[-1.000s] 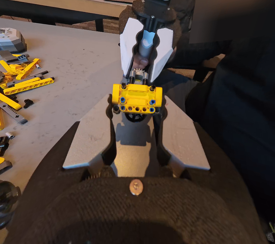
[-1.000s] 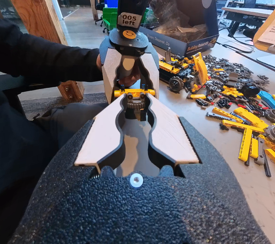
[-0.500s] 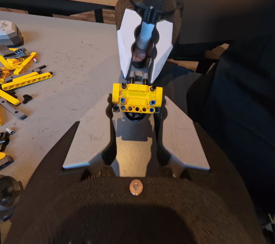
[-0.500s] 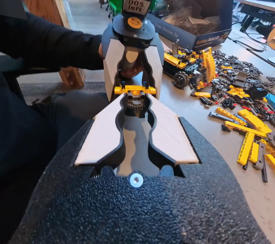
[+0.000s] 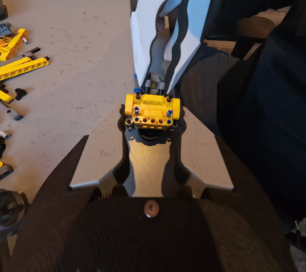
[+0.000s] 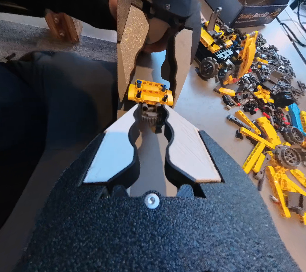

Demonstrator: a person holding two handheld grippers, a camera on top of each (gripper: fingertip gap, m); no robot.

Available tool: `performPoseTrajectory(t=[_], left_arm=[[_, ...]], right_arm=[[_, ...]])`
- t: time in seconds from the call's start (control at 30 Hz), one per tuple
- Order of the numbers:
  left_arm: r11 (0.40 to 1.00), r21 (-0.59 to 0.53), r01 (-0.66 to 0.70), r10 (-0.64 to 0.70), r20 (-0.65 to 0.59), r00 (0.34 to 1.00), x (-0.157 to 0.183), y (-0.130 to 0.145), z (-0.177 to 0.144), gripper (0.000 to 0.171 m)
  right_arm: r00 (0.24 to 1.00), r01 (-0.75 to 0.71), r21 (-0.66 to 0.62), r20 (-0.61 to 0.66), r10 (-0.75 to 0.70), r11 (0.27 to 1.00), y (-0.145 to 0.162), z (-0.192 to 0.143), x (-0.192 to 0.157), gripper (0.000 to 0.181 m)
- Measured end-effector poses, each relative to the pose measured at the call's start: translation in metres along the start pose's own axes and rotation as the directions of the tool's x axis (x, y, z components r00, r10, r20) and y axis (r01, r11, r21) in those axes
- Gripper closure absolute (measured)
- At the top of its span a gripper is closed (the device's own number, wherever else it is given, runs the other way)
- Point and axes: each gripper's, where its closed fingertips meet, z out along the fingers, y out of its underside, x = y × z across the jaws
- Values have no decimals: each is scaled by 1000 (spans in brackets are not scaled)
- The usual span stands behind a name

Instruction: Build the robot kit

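Yellow block (image 5: 152,111) held above the table (image 5: 74,48) edge, clenched by left gripper (image 5: 151,120). Right gripper (image 6: 150,106) clenched on its grey gear (image 6: 149,117) end. Since last frames: both tilted downward, grips unchanged.

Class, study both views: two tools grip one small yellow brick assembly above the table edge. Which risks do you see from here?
1. The assembly is pinched only at the tips of the left tool and right tool; it may slip or pull apart.
2. It hangs by the table edge, so dropped pieces could fall to the floor.
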Motion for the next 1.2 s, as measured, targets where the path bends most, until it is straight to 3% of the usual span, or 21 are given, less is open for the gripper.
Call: performPoseTrajectory(t=[0.13, 0.33, 0.47, 0.73, 0.83, 1.2], left_arm=[[1000, 1, 0, 0, 3, 1000, -2, 0, 0, 108], [1000, 7, -5, 5, 28, 1000, -4, 1, -4, 107], [999, 38, 6, -7, 25, 1000, 0, -1, -8, 108], [997, 2, 74, -74, 29, 997, 1, 9, -14, 107], [990, -40, 136, -137, -13, 990, 3, 14, -10, 99], [994, -50, 99, -98, 16, 995, -2, 15, -16, 104]], right_arm=[[995, -92, 37, 36, 91, 995, -2, 0, 2, 158], [982, -184, 130, -20, 188, 974, -8, 4, 4, 158], [983, -95, 194, -139, 124, 976, -20, 1, 3, 158], [990, -113, 137, -70, 123, 984, -16, 13, 0, 157], [992, -112, 118, -52, 118, 987, -14, 16, -1, 157], [990, -125, 147, -47, 133, 981, -13, 8, 3, 157]])
